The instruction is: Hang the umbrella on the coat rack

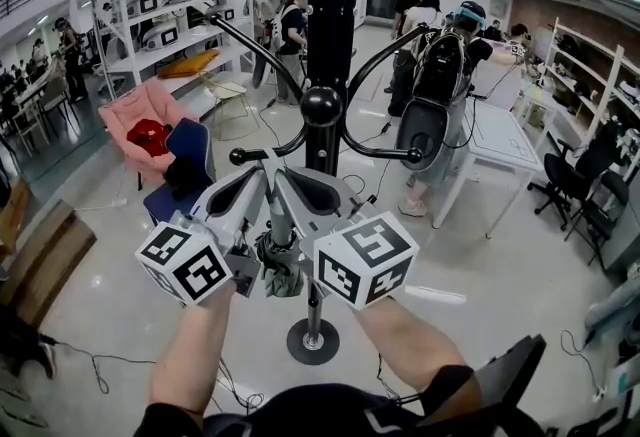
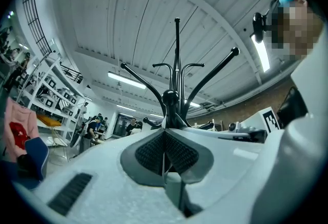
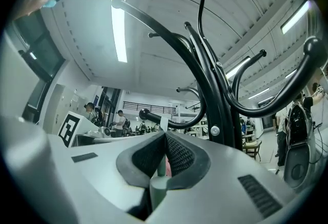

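The black coat rack (image 1: 328, 45) stands straight ahead on its round base (image 1: 313, 341), with curved arms spreading above. A folded grey-green umbrella (image 1: 280, 267) hangs between my two grippers, its shaft rising to their tips. My left gripper (image 1: 263, 172) and right gripper (image 1: 283, 173) meet tip to tip, both shut on the umbrella's upper end, just right of a low ball-tipped hook (image 1: 238, 157). In the left gripper view the shut gripper (image 2: 165, 130) pinches a thin strip above the grey shaft (image 2: 174, 184). In the right gripper view the gripper (image 3: 165, 136) clamps the shaft (image 3: 158, 187) close to the rack (image 3: 218, 95).
A pink chair (image 1: 140, 110) and a blue chair (image 1: 188, 157) stand at the left behind the rack. Several people and a white table (image 1: 505, 140) are at the back right, with office chairs (image 1: 578, 183) beyond. Cables trail on the floor; a wooden bench (image 1: 40, 265) is at left.
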Demonstrator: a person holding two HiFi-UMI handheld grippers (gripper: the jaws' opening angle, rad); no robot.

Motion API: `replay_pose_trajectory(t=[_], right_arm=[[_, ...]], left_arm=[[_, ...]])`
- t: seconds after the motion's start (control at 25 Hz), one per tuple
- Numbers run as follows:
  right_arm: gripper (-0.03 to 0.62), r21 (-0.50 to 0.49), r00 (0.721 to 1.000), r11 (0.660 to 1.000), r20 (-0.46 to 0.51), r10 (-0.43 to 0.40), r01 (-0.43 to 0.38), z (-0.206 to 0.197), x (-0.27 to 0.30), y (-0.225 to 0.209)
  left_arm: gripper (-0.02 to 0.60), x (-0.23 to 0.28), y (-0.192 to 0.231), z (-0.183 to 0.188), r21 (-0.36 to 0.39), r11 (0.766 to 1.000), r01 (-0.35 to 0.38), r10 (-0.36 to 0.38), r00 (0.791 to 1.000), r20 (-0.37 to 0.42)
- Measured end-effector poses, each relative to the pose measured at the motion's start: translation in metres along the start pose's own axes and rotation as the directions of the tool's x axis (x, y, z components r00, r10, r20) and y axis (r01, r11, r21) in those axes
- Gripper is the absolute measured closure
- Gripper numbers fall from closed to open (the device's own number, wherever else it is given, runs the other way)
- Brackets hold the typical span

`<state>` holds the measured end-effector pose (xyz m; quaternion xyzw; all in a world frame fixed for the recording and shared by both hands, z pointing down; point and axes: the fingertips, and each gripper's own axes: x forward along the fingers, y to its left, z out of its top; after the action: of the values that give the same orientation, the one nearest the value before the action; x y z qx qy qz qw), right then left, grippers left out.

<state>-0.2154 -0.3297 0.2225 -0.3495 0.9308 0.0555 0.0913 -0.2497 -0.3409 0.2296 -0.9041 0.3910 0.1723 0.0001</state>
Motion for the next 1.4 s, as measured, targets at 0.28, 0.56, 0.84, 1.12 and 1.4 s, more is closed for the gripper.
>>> replay_pose_trajectory(t=[0.28, 0.56, 0.84, 1.12, 1.4], right_arm=[[0.586, -0.010, 1.000, 1.000, -0.012, -0.022, 0.022, -0.006, 0.003, -0.007], [0.586, -0.044, 1.000, 0.999, -0.013, 0.009, -0.010, -0.011, 0.006, -0.002], [0.585, -0.087, 0.999, 0.995, -0.010, 0.049, -0.049, -0.008, -0.003, -0.002], [0.585, -0.141, 0.994, 0.984, -0.021, 0.110, -0.112, -0.012, -0.012, 0.007], [0.585, -0.138, 0.987, 0.978, -0.017, 0.159, -0.159, -0.015, -0.038, 0.001]], left_arm=[[0.571, 0.006, -0.001, -0.008, 0.011, 1.000, 0.009, -0.009, 1.000, 0.000], [0.571, 0.001, -0.001, -0.013, 0.020, 1.000, 0.005, -0.005, 1.000, 0.015], [0.571, 0.008, -0.010, -0.016, 0.031, 0.999, 0.008, -0.009, 0.999, 0.047], [0.569, -0.003, -0.005, -0.009, 0.074, 0.993, -0.089, 0.082, 0.993, 0.088], [0.569, -0.012, -0.015, -0.017, 0.135, 0.974, -0.180, 0.170, 0.982, 0.082]])
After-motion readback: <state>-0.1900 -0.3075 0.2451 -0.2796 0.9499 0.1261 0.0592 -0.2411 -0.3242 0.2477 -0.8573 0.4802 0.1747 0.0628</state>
